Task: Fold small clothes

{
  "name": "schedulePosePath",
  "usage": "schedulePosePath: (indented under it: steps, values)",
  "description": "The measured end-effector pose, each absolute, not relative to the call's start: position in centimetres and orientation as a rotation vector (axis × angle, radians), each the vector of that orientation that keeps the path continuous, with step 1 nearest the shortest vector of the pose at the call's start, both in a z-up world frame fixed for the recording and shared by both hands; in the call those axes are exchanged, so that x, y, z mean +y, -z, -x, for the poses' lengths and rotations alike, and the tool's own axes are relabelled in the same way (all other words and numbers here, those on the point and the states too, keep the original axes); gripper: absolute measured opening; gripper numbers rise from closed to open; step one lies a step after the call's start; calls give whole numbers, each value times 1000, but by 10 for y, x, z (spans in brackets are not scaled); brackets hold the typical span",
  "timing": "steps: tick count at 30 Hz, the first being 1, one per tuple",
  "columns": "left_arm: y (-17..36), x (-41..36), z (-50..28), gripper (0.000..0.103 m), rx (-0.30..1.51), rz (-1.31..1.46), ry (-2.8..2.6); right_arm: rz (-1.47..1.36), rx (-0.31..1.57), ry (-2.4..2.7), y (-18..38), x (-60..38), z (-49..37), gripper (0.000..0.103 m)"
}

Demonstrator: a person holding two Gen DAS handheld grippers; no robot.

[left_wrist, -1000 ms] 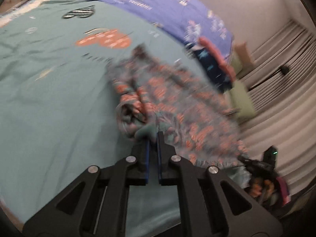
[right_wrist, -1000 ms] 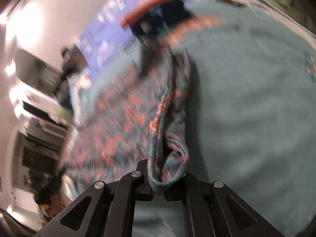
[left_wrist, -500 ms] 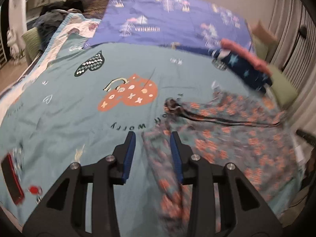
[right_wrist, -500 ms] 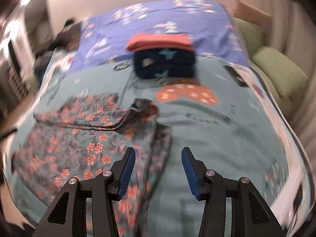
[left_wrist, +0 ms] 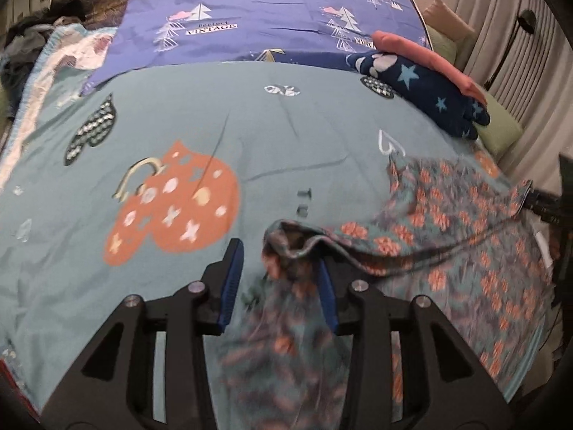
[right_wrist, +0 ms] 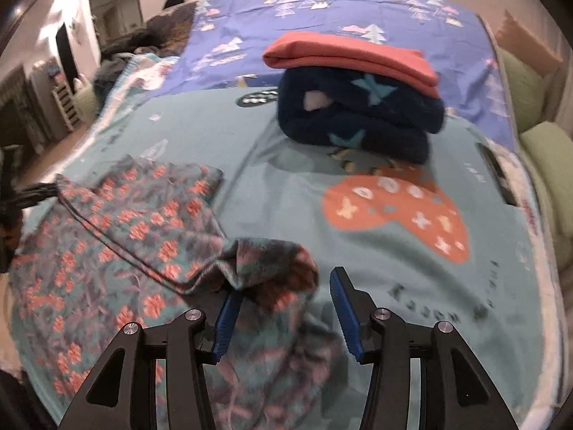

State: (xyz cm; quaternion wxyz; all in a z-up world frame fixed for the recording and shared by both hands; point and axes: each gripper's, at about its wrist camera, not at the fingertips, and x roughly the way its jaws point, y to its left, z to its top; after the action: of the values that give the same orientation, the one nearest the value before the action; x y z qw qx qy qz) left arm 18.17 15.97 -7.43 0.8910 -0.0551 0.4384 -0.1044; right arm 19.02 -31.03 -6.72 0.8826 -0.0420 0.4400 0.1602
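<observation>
Floral teal garment with orange-red blossoms (left_wrist: 447,251), soft thin fabric, lies spread on the near part of the bed, partly folded, one doubled layer over another. In the left wrist view it fills the near right; in the right wrist view (right_wrist: 118,236) it fills the near left. A bunched, rumpled corner rises at its inner edge, right at the tips of both grippers.

Left gripper (left_wrist: 279,279), black frame with blue pads: jaws apart and opening. Bunched corner of the garment lies between and over the right-hand finger; pads are not pressing it. Cloth near the tips is motion-blurred.

Right gripper (right_wrist: 283,304), same build: jaws apart, a wide gap. Rumpled corner sits against the left-hand finger and partly in the gap; right-hand finger is clear of it, over bare cover.

Teal bed cover (left_wrist: 286,136) with printed orange heart-shaped mug, dark patterned heart and lettering carries everything. Purple-blue sheet with pine-tree print (left_wrist: 272,14) covers the far end of the bed.

Folded stack: dark navy star-print fleece (right_wrist: 358,118) with a coral-pink folded cloth (right_wrist: 351,57) on top, far from the garment and well apart from it, at the seam of teal cover and purple sheet.

Light green cushions (right_wrist: 544,143) along the right edge of the bed in the right wrist view.
</observation>
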Motion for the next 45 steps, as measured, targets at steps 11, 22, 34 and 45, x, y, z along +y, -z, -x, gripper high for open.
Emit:
schedulePosePath:
  steps: [11,22,34,45]
  values:
    - [91,202,-215,43,920,459,173,-512,1005,-251,99,-389,-226,20]
    - [96,171,-222,27,976,492,342,-586,1046,-455,100,-370,-233,52]
    - [45,166,-203,7,788,411,284,-509,820,-429,48,-364,-208,3]
    - [90,162,-235,9,901,326,185,-498,997,-263,106,-372,-234,12]
